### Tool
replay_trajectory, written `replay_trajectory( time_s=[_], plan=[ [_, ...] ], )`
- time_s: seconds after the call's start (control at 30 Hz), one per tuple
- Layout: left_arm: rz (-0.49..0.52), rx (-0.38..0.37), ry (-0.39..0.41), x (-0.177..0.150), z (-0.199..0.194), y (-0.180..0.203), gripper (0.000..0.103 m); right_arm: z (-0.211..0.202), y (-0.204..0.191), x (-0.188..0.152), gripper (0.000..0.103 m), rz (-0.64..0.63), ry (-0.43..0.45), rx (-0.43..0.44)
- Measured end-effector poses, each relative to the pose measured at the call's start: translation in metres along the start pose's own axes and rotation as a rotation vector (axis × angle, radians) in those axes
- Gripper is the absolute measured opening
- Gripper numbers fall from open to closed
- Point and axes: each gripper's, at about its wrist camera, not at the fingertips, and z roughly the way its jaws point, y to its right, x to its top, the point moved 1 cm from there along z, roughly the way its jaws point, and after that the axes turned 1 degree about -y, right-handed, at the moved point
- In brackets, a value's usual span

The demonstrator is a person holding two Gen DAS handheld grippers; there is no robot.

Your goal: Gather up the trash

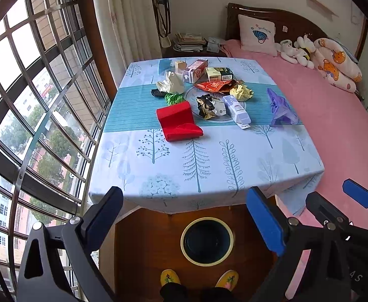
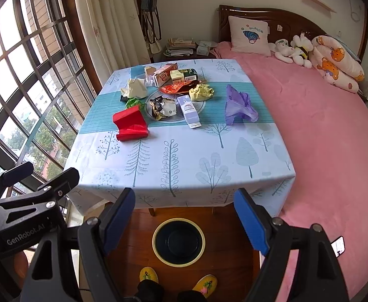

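Observation:
Trash lies on the far half of the table (image 1: 204, 176) (image 2: 184, 166): a folded red paper (image 1: 178, 122) (image 2: 131, 123), a purple plastic bag (image 1: 280, 108) (image 2: 239, 105), a white carton (image 1: 239, 112) (image 2: 190, 109), crumpled yellow paper (image 1: 241, 92) (image 2: 201, 92), a black-and-white wrapper (image 1: 210, 105) (image 2: 163, 108), boxes (image 1: 209, 73) (image 2: 176, 75). A dark bin (image 1: 207, 241) (image 2: 178, 242) with a cream rim stands on the floor under the near edge. My left gripper (image 1: 186, 216) and right gripper (image 2: 185, 219) are both open and empty, held above the bin, short of the table.
A barred window (image 1: 32, 100) runs along the left. A bed with a pink cover (image 1: 335, 125) (image 2: 322, 125) touches the table's right side. A nightstand with papers (image 2: 181, 47) stands behind. My feet in yellow slippers (image 1: 199, 279) are below. A phone (image 2: 338, 246) lies on the bed.

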Motion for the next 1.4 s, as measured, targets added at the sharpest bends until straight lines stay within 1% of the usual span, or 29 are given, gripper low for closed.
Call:
replay_trajectory(
  time_s=[0.4,0.87,1.4],
  plan=[
    [-0.019,-0.016,-0.018,-0.002,0.002,-0.0062,0.096,0.0051,-0.0039,-0.0003,0.082,-0.013,-0.004,0.008],
    [-0.029,-0.002,0.0,-0.0029,0.0006,-0.0069,0.096,0.0044,-0.0058,0.0003,0.081,-0.012,-0.001,0.009],
    [-0.031,0.001,0.0,-0.0036,0.0006,-0.0078,0.096,0.0043,-0.0043,-0.0017,0.081,-0.011,-0.003,0.013]
  ],
)
